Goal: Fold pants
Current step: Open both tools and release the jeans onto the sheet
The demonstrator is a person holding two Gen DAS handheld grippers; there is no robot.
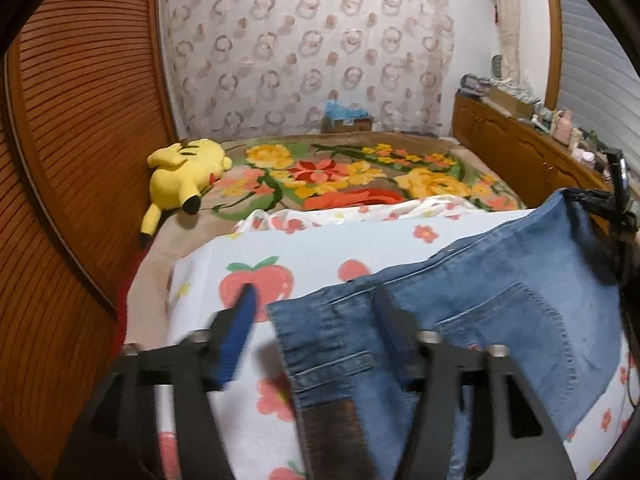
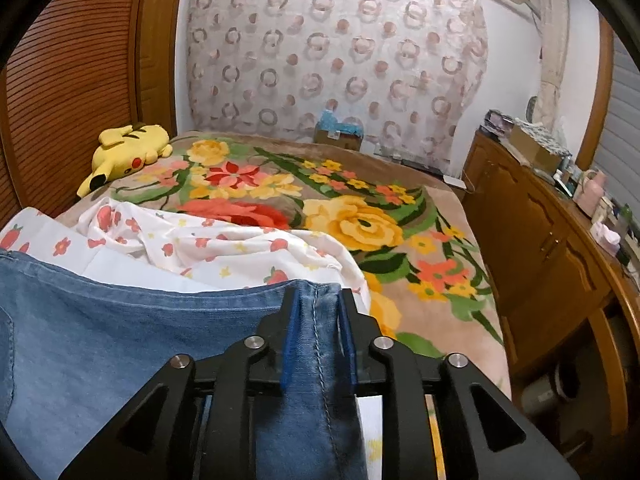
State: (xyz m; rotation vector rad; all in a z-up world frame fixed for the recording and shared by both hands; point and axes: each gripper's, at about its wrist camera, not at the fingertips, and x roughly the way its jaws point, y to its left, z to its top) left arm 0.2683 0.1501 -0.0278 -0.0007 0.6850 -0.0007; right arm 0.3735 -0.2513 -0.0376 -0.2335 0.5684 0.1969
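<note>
Left hand-held gripper stands spread wide, its blue-padded fingers clear of the cloth, one over the strawberry-print sheet, the other over the waistband end of the pants; right hand-held gripper has its jaws only narrowly parted, a seamed fold of denim running between the blue pads; whether the pads press on it I cannot tell; the pants, blue jeans, lie spread across the sheet at the near end of the bed, back pocket up in the left wrist view; crumpled white sheet just beyond them; floral blanket covers the rest of the bed; yellow plush toy at its far left corner beside the slatted wooden door; wooden cabinet along the right, cluttered on top.
</note>
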